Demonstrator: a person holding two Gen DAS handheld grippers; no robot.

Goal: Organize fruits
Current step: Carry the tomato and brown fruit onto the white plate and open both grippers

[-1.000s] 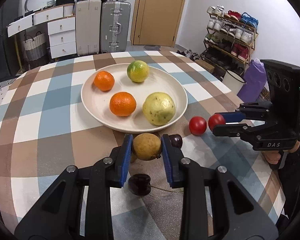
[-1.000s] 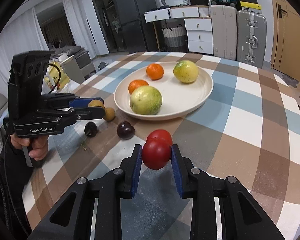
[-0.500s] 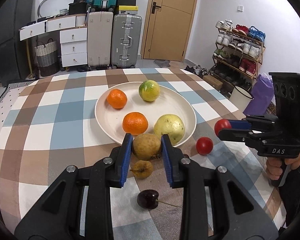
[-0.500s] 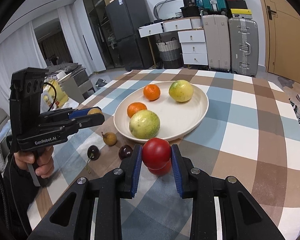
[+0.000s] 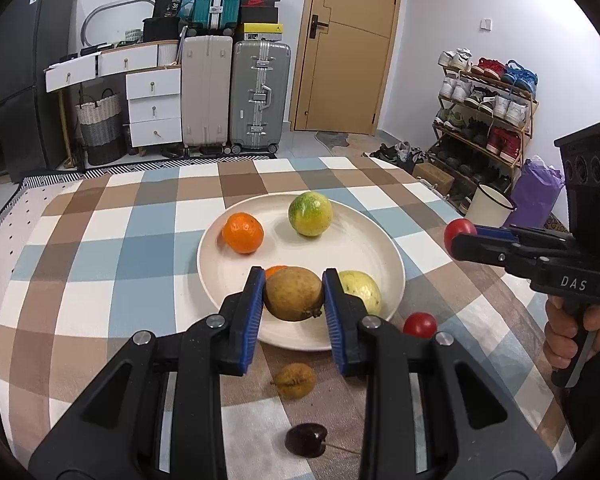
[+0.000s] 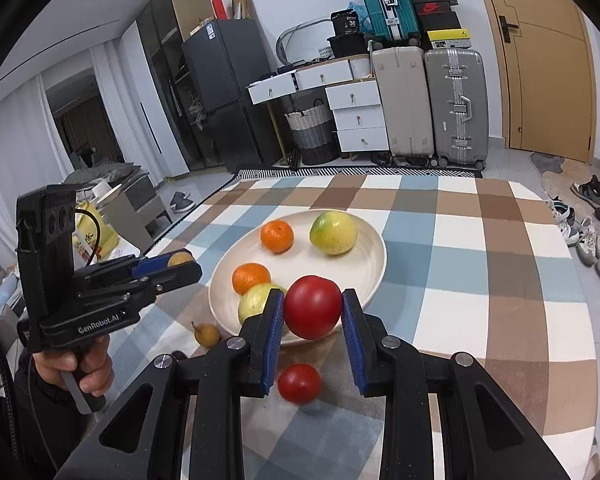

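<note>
My left gripper (image 5: 294, 298) is shut on a brown round fruit (image 5: 294, 294) and holds it above the near rim of the white plate (image 5: 236, 304). My right gripper (image 6: 312, 312) is shut on a red tomato (image 6: 313, 307), raised above the plate's near edge (image 6: 376, 276). On the plate lie two oranges (image 5: 243, 233) (image 6: 251, 278), a green-yellow citrus (image 5: 310, 214) and a pale yellow-green fruit (image 5: 360, 290). On the cloth lie a second tomato (image 5: 420, 325) (image 6: 299, 383), a small brown fruit (image 5: 295, 380) (image 6: 207, 334) and a dark cherry (image 5: 306, 439).
The checked tablecloth (image 5: 100, 240) covers the table. Suitcases (image 5: 260, 94), a white drawer unit (image 5: 154, 106), a door and a shoe rack (image 5: 484, 116) stand beyond the far edge. The right gripper and hand (image 5: 540, 260) hover at the table's right side.
Both grippers have lifted their fruit higher off the cloth and moved toward the plate. The loose fruits on the cloth have stayed put.
</note>
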